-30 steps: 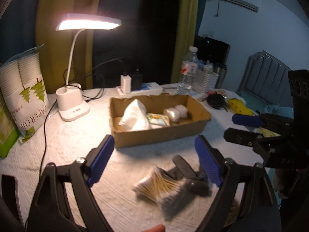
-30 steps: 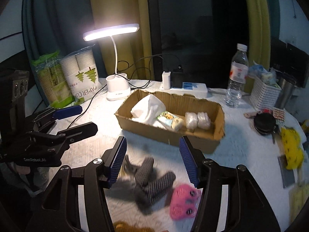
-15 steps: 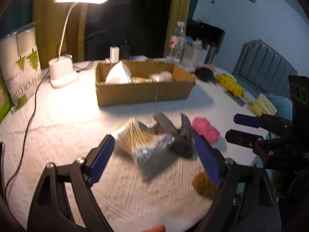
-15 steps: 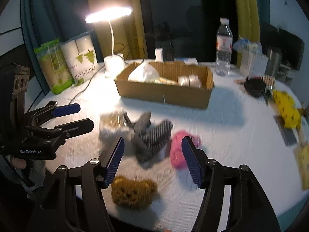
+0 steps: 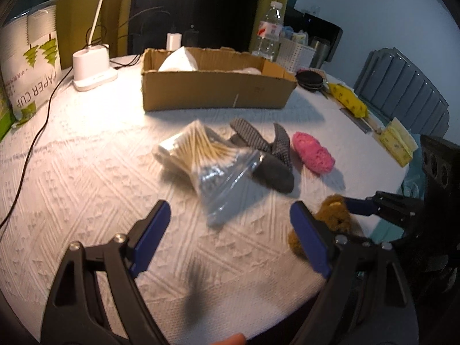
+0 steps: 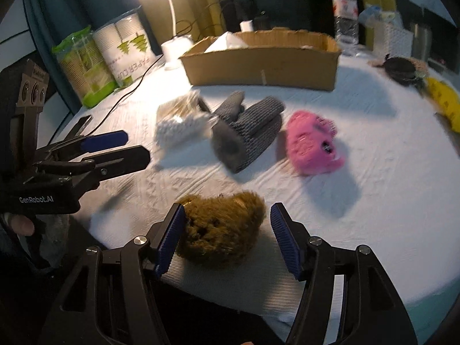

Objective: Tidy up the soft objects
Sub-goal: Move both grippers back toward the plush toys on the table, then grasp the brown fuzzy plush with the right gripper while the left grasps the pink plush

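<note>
A brown plush bear [image 6: 222, 227] lies near the table's front edge, between the open fingers of my right gripper [image 6: 227, 234]; it also shows in the left wrist view [image 5: 335, 215]. A pink plush [image 6: 312, 143] and grey socks [image 6: 247, 132] lie further in, also in the left wrist view, pink plush [image 5: 313, 152], socks [image 5: 267, 152]. A bag of cotton swabs [image 5: 198, 149] lies beside the socks. A cardboard box [image 5: 215, 86] holding white tissue stands behind. My left gripper [image 5: 230, 235] is open and empty above the cloth.
A desk lamp base [image 5: 92, 69] with cables, a paper cup pack [image 5: 28, 54], a water bottle [image 5: 267, 34], a white basket [image 5: 296, 54], a black round item [image 5: 310, 77] and yellow items [image 5: 349, 100] ring the back and right. The round table edge [image 6: 402, 296] is close.
Both grippers pulled back and dropped lower toward the table's front. The brown bear now sits between the right gripper's fingers. Both stayed open.
</note>
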